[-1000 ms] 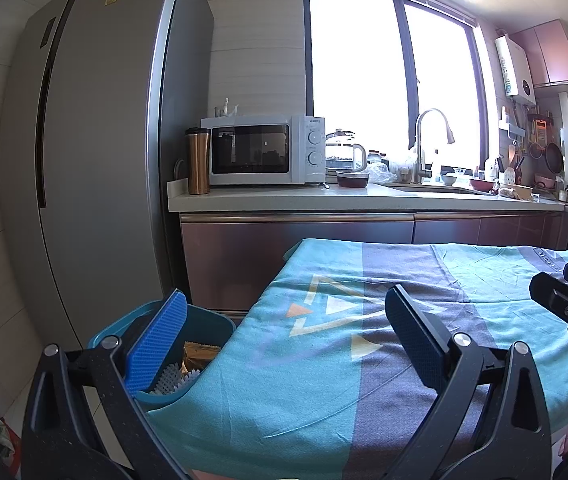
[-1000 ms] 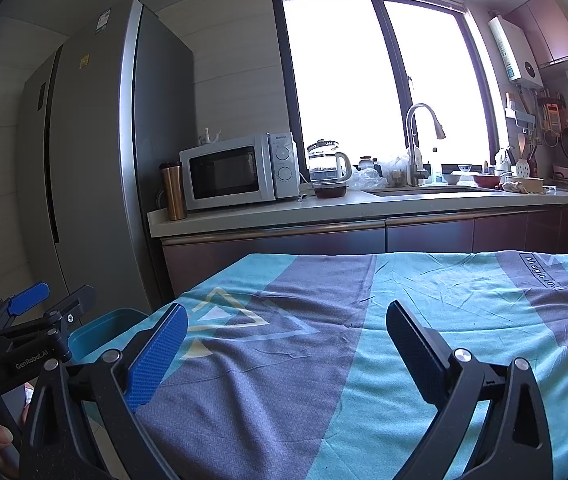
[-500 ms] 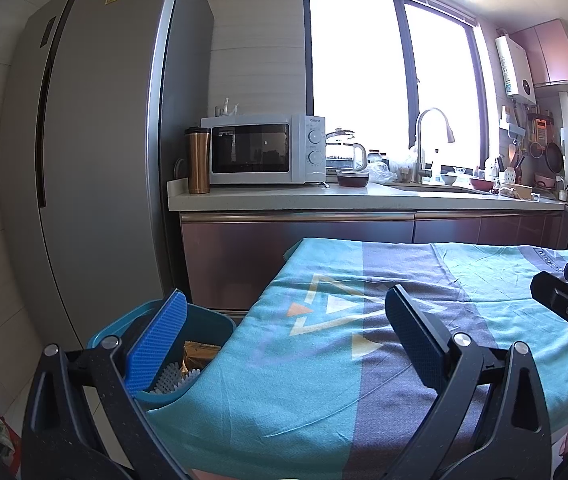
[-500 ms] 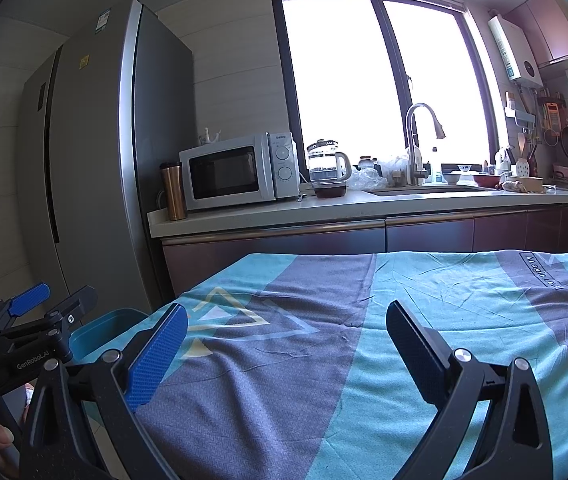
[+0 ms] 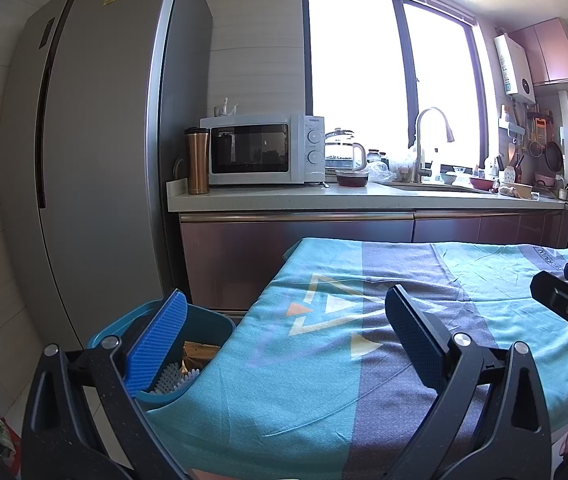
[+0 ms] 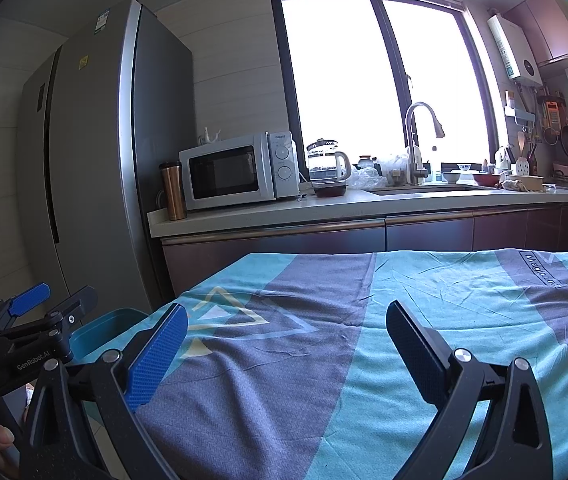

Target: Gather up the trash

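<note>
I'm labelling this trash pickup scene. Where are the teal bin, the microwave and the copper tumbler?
teal bin (image 5: 212, 322): left wrist view, on the inner far wall.
microwave (image 5: 250, 154): left wrist view, on the dark door glass.
copper tumbler (image 6: 173, 194): right wrist view, on the copper body.

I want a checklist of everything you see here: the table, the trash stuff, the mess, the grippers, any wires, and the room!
Surface: table under a teal and grey cloth; no loose trash seen on it.
Job's things: teal bin beside the table's left edge, holding a gold wrapper and a white bristly item.
Clutter: counter carries a microwave, copper tumbler, glass kettle, bowls and bags by the sink.
Grippers: left gripper open, empty, over the table's left edge; right gripper open, empty, above the cloth.
Cables: nothing seen.
Surroundings: grey fridge, bright window, faucet, hanging utensils at right.
</note>
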`<action>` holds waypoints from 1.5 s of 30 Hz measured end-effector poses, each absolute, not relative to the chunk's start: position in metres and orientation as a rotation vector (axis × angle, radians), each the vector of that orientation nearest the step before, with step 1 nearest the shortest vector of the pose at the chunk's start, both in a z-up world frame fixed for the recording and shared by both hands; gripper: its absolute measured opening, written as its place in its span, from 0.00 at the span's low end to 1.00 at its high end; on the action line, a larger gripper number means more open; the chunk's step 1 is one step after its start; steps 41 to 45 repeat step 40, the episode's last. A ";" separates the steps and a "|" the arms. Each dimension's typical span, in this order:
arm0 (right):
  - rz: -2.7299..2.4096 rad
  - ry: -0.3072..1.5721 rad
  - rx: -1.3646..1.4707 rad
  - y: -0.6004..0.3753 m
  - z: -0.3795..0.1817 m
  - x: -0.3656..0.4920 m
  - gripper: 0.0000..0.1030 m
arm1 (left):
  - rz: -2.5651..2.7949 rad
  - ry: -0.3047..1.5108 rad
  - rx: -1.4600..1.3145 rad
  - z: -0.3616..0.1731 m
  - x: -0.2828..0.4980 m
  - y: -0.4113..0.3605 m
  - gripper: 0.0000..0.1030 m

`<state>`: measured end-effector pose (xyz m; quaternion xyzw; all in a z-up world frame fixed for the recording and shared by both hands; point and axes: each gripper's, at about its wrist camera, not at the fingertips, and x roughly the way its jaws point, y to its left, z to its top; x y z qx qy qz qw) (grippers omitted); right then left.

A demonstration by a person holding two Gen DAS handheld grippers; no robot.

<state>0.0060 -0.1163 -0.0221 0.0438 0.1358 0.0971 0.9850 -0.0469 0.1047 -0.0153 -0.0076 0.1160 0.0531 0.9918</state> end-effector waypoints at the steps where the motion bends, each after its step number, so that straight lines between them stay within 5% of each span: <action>1: 0.196 0.272 0.089 -0.116 -0.022 0.006 0.93 | 0.106 0.232 -0.016 -0.015 -0.047 0.105 0.95; 31: 0.183 0.272 0.104 -0.121 -0.022 0.006 0.93 | 0.076 0.256 0.002 -0.017 -0.037 0.100 0.95; 45: 0.111 0.352 0.105 -0.162 -0.026 0.017 0.93 | -0.060 0.501 0.000 -0.023 0.035 0.082 0.95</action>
